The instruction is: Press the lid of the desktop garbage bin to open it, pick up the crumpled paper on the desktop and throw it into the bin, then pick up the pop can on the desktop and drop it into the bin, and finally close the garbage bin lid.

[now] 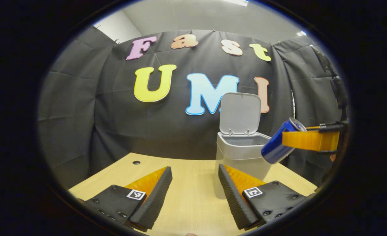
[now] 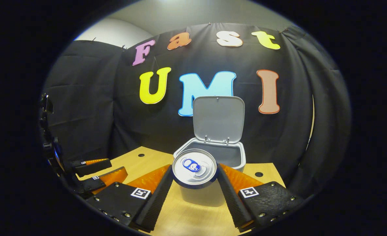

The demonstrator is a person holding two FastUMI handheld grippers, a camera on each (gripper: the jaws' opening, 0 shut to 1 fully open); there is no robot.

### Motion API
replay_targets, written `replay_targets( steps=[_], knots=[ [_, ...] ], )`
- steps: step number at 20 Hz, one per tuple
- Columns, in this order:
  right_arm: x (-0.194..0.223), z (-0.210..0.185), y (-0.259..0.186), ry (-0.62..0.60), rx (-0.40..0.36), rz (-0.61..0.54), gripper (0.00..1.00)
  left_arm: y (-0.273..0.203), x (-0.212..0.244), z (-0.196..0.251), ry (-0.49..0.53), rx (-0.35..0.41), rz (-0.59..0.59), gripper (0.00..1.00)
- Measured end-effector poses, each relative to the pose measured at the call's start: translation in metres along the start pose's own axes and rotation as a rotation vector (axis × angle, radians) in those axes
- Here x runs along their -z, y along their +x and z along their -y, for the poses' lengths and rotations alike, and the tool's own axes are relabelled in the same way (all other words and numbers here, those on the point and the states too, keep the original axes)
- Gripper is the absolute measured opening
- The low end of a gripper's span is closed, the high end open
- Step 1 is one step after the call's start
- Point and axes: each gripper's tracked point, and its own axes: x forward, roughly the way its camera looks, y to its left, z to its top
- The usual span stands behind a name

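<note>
right gripper (image 2: 195, 177): clenched on pop can (image 2: 194, 167), held tilted just short of the garbage bin (image 2: 227, 155) | lid (image 2: 218, 118): upright | left gripper (image 1: 195, 193): released, low over wooden desktop (image 1: 186, 196), bin ahead-right

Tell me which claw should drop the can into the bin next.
Right. The right claw already grips the pop can just short of the open bin; the left claw is open and empty.

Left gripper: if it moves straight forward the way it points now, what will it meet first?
Probably the garbage bin, or its right finger would. The left gripper is open and empty; bare table lies between. Depth is unclear.
</note>
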Motion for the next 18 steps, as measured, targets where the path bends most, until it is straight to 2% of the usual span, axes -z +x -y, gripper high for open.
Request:
replay_targets(
  steps=[2,7,8,9,15,17,18],
  knots=[
    [-0.015,0.009,0.009,-0.031,0.021,0.035,0.84,0.001,0.001,0.0,0.0,-0.003,0.0,0.96],
    [-0.032,0.034,0.037,-0.118,0.096,0.072,0.84,0.003,0.001,-0.003,-0.018,-0.014,-0.002,0.93],
    [-0.032,0.039,0.044,-0.129,0.111,0.068,0.84,0.003,0.001,-0.005,-0.023,-0.017,-0.003,0.96],
    [-0.03,0.044,0.052,-0.137,0.126,0.059,0.84,0.003,0.002,-0.005,-0.026,-0.018,-0.007,0.93],
    [-0.008,0.061,0.075,-0.135,0.184,-0.028,0.84,0.004,0.004,-0.007,-0.024,-0.029,-0.018,0.93],
    [-0.004,0.061,0.076,-0.131,0.181,-0.042,0.84,0.004,0.005,-0.006,-0.025,-0.032,-0.023,0.96],
    [-0.003,0.061,0.077,-0.125,0.178,-0.047,0.84,0.004,0.006,-0.005,-0.025,-0.032,-0.025,0.93]
  ],
)
